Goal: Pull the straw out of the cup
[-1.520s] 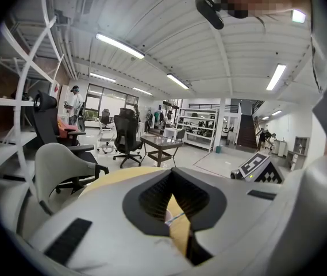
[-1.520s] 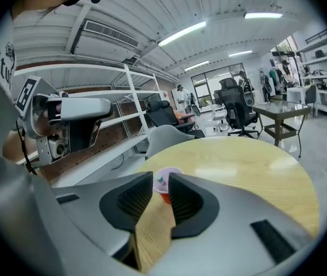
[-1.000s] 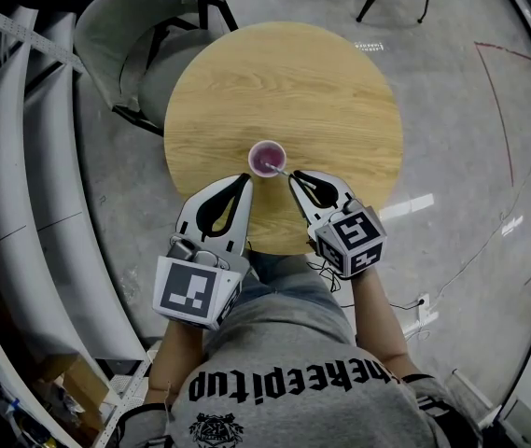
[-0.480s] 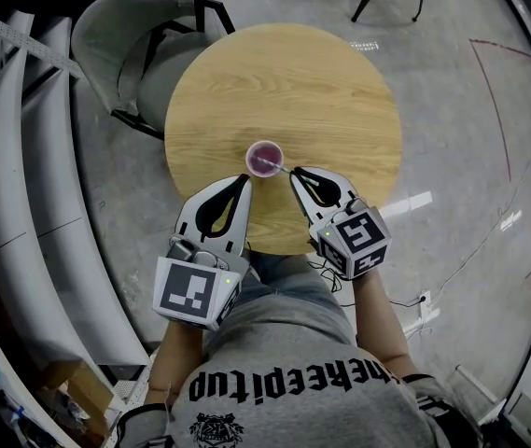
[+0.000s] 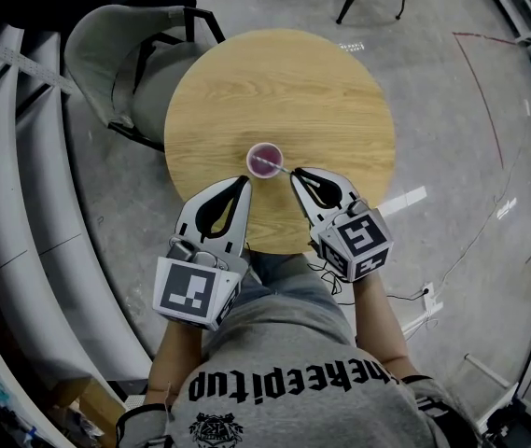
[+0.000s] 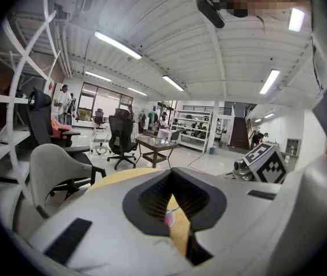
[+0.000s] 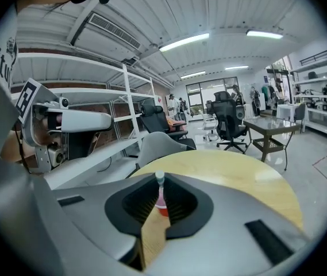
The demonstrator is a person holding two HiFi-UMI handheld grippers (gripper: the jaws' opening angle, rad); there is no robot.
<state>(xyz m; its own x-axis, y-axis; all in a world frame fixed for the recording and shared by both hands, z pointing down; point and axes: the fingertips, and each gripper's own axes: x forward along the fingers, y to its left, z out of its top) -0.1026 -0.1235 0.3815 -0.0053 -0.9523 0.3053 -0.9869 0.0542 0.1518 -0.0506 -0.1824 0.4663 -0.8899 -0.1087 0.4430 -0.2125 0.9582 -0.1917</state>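
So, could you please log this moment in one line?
right gripper jaws just closing, gripping straw | cup on table | left gripper shut, empty

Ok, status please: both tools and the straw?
Left tool shut, empty. Right tool jaws just closed onto straw. Straw not yet out of cup. Nothing in the way.

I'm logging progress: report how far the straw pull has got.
Done: the right gripper has its jaws on the top end of the straw, having just been closing on it. In hand: that grip. Left: the whole pull, since the straw's lower end sits in the cup on the table.
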